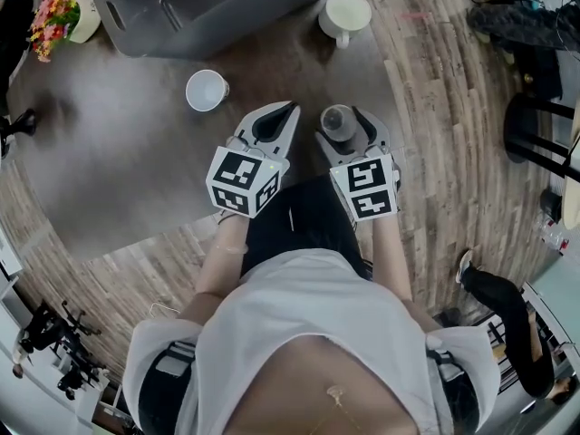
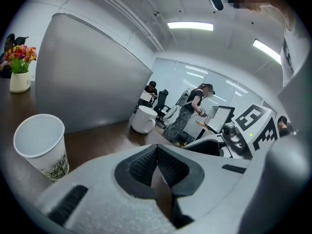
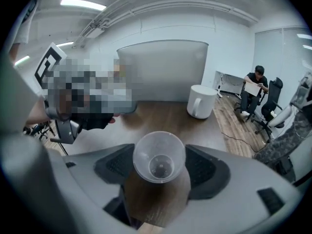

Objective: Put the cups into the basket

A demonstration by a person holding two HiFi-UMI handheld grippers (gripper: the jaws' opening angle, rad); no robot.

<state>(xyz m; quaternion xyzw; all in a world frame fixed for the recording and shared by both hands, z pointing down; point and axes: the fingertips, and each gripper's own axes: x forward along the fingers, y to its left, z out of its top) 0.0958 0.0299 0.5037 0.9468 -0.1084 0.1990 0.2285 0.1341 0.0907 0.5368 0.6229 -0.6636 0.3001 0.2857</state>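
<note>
Your right tool [image 1: 342,120] grips the clear cup [image 3: 159,156] — left tool [image 2: 157,165] pinched together, empty; next, lift and carry it into the grey basket [image 1: 208,7].

Upright clear cup [image 1: 340,123] and white paper cup [image 1: 207,90] stand apart, outside grey basket [image 1: 227,12].
</note>
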